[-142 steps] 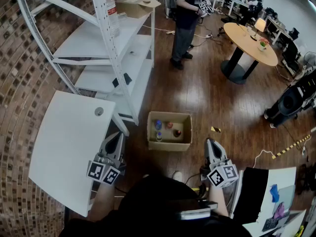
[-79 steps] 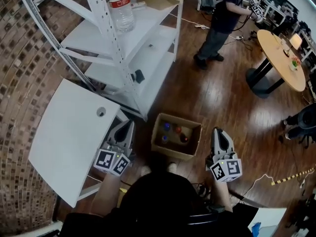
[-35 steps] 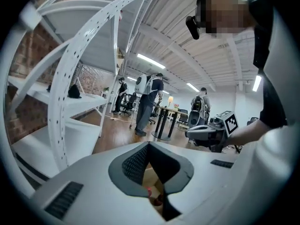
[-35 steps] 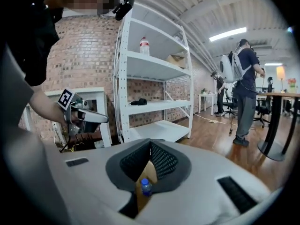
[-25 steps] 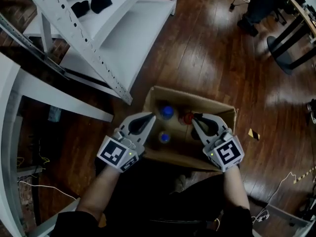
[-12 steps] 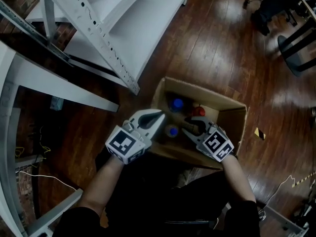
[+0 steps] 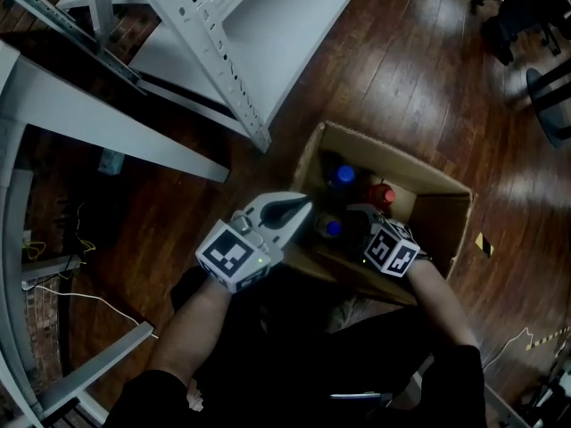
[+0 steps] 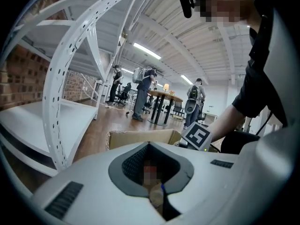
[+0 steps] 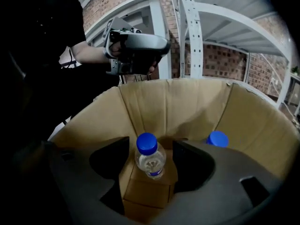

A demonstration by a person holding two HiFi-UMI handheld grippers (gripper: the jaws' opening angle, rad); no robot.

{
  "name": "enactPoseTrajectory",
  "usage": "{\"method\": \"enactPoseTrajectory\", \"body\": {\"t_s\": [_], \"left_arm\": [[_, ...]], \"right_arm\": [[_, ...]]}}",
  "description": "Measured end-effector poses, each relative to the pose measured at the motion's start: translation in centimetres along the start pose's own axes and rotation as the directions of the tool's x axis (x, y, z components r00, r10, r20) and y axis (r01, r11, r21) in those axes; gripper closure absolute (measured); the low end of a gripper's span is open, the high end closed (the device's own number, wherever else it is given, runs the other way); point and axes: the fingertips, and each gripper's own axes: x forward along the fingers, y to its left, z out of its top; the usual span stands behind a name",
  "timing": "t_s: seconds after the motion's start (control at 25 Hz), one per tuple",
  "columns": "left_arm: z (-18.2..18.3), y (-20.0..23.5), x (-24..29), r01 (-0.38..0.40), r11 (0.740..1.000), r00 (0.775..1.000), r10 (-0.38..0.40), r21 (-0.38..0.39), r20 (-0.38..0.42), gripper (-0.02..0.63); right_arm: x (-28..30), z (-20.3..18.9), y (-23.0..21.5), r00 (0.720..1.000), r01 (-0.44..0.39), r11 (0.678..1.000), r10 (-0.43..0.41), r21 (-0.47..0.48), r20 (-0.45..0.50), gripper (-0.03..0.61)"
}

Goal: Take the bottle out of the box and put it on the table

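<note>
Wood floor, box: right gripper jaws opening astride blue-capped bottle, untouched; centre, clamp below cap; left gripper closed at box rim

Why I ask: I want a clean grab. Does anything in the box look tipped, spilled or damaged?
Nothing stands out. The box looks intact, with no spill in view. The near blue-capped bottle, the other blue-capped bottle and the red-capped bottle all stand upright, caps on.
</note>
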Motion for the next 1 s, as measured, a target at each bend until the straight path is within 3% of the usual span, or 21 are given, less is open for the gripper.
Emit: {"method": "enactPoseTrajectory", "body": {"t_s": [0.08, 0.16, 0.48, 0.6, 1.0], "left_arm": [[-0.3, 0.1, -0.3, -0.012, 0.999, 1.0, 0.012, 0.051, 0.004, 0.617], [-0.5, 0.2, -0.4, -0.023, 0.997, 1.0, 0.022, 0.076, 0.01, 0.617], [-1.3, -0.7, -0.6, 0.004, 0.998, 1.0, -0.005, 0.07, 0.019, 0.617], [-1.1, -0.3, -0.9, -0.021, 0.998, 0.999, 0.019, 0.061, 0.039, 0.617], [-1.3, -0.3, -1.8, -0.029, 0.997, 0.999, 0.026, 0.07, 0.033, 0.617]], "right_arm": [[1.0, -0.1, 0.3, 1.0, -0.016, 1.0, 0.016, -0.001, 0.004, 0.234], [2.1, -0.5, 0.3, 1.0, -0.02, 1.0, 0.02, 0.008, 0.001, 0.23], [5.2, -3.3, -0.3, 1.0, 0.007, 0.999, -0.006, 0.039, -0.03, 0.224], [6.3, -4.5, -0.1, 1.0, -0.004, 0.993, 0.008, 0.115, -0.029, 0.218], [8.1, -5.3, 0.3, 0.996, -0.018, 0.996, 0.025, 0.085, -0.087, 0.218]]}}
